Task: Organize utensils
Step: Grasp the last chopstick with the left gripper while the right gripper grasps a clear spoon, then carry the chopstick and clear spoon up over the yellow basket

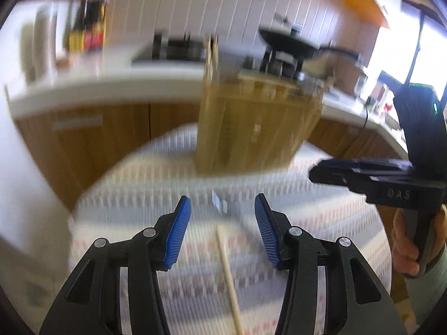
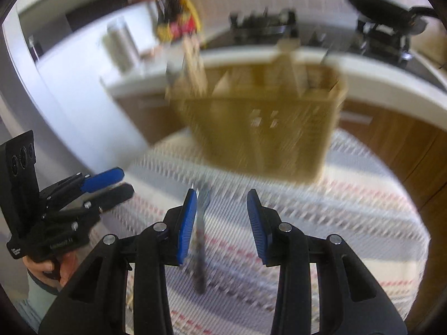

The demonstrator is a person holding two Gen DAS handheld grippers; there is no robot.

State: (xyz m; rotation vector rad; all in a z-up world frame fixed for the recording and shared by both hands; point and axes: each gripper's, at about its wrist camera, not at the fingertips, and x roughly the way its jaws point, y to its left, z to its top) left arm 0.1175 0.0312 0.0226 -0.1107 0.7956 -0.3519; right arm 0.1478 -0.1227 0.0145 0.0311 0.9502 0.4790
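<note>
Left wrist view shows the left gripper (image 1: pixel 223 230) with jaws spread and empty, above a wooden stick (image 1: pixel 229 279) that lies on the patterned cloth (image 1: pixel 321 223). The wooden organizer (image 1: pixel 251 128) stands far on the cloth. In the right wrist view the right gripper (image 2: pixel 222 224) is also spread, and a dark utensil (image 2: pixel 200 254) lies under its left finger. Everything is blurred, so I judge a hasty closing could miss the thin utensil or push it away.

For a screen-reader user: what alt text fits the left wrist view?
Blurred fisheye view: the left gripper, jaws open and empty, hovers over a patterned tablecloth above a wooden stick, facing a wooden utensil holder. The right gripper enters at right.
</note>
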